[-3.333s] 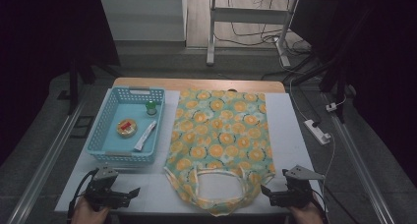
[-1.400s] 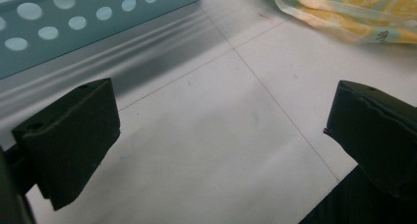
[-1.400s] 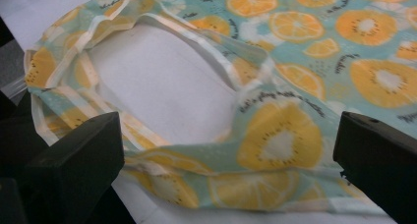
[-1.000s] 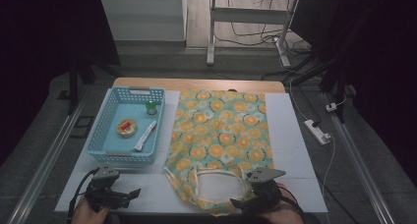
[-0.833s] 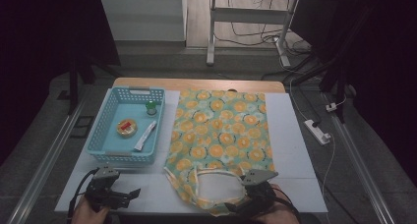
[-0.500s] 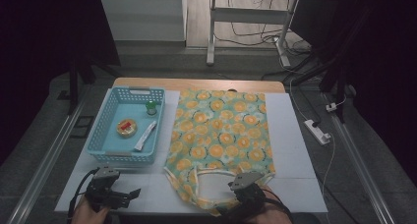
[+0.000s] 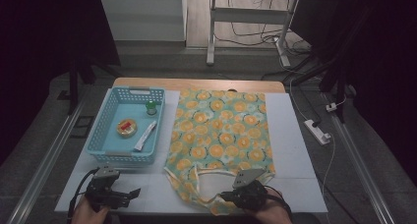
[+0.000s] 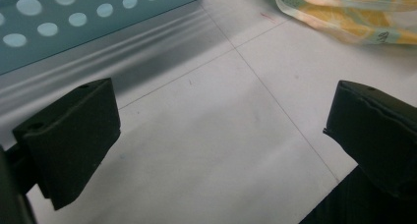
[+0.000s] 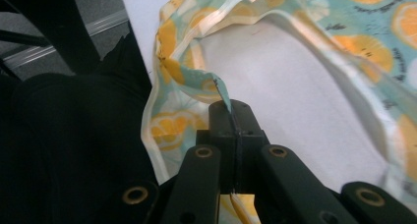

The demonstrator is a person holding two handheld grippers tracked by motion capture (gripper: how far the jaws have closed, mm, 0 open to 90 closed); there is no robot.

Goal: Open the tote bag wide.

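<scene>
Bag [image 7: 220,135] w/ orange-slice print lies flat mid-table, just right of the blue basket [image 7: 105,153], handles at the near edge by the person. Right gripper [image 7: 227,197] is clenched on the near handle strap [image 9: 196,89]; in the right gripper view the strap edge is pinched between the closed jaws, fabric bunched up just above them. Left gripper [image 7: 134,191] rests on bare table near the basket's front corner, jaws spread wide, nothing btwn them. Step in hand looks like taking hold of the bag by its handle, prob. to lift or open it. Next move likely needs the left gripper brought over to the other strap or mouth edge, w/o dragging the bag off the table's near side.
</scene>
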